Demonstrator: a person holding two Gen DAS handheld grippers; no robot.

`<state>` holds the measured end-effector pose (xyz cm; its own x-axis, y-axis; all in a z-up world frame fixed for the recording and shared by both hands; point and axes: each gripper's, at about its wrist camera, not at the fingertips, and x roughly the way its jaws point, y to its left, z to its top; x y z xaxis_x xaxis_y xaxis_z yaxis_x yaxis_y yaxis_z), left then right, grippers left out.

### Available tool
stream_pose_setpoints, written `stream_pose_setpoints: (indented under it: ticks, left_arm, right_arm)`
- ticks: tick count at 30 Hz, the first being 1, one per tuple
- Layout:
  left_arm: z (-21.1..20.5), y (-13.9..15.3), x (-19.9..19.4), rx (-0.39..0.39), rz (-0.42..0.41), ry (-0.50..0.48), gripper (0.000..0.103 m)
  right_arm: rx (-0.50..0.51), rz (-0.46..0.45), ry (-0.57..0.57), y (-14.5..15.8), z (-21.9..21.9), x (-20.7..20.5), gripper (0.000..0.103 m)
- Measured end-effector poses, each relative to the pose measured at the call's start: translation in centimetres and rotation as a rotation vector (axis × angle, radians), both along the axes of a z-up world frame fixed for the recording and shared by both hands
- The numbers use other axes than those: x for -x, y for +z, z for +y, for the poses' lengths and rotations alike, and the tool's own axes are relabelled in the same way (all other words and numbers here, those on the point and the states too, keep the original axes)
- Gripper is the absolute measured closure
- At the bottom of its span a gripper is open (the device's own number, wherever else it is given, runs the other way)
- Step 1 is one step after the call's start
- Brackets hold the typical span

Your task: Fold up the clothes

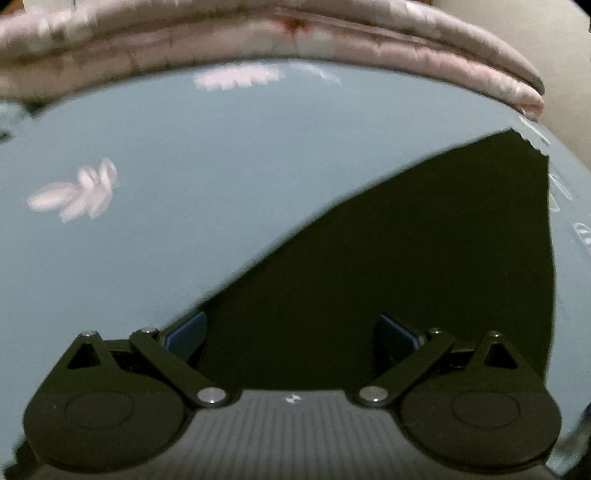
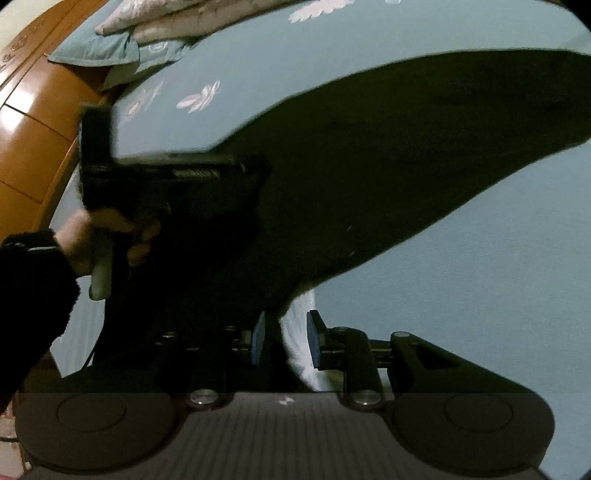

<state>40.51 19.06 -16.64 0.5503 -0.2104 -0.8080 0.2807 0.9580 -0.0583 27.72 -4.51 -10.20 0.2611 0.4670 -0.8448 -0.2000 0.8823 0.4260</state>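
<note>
A dark garment (image 1: 406,258) lies spread on the teal bedsheet (image 1: 166,147), its straight edge running diagonally up to the right. My left gripper (image 1: 291,332) hovers open over its near part, the blue pads (image 1: 186,334) wide apart with nothing held. In the right wrist view the same dark garment (image 2: 388,147) lifts off the sheet in a broad flap. My right gripper (image 2: 286,338) is shut on its lower corner, where a white inner layer (image 2: 299,332) shows between the fingers. A person's hand (image 2: 99,229) in a dark sleeve holds the left tool at the left.
A folded pink quilt (image 1: 295,37) lies along the far side of the bed. Pillows (image 2: 147,22) are stacked at the head end. Brown wood (image 2: 29,110) borders the bed on the left. Bare teal sheet (image 2: 480,295) with pale flower prints stretches to the right.
</note>
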Motion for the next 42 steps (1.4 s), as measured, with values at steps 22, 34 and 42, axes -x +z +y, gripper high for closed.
stream_pose_setpoints:
  ticks: [22,34,42]
  left_arm:
    - [-3.2,-0.3,3.7,-0.019,0.071,-0.062,0.005]
    - [2.9,1.4,6.8,-0.064,0.040,0.111,0.005]
    - [6.7,2.8,5.6,0.009,0.056,0.238,0.005]
  right_arm:
    - [0.261,-0.222,-0.218,2.0,-8.2,-16.4,0.074]
    - [0.232,-0.237,-0.228,6.1,-7.5,-12.2,0.060]
    - [0.265,-0.275,-0.205,9.2,-6.7,-9.2,0.060]
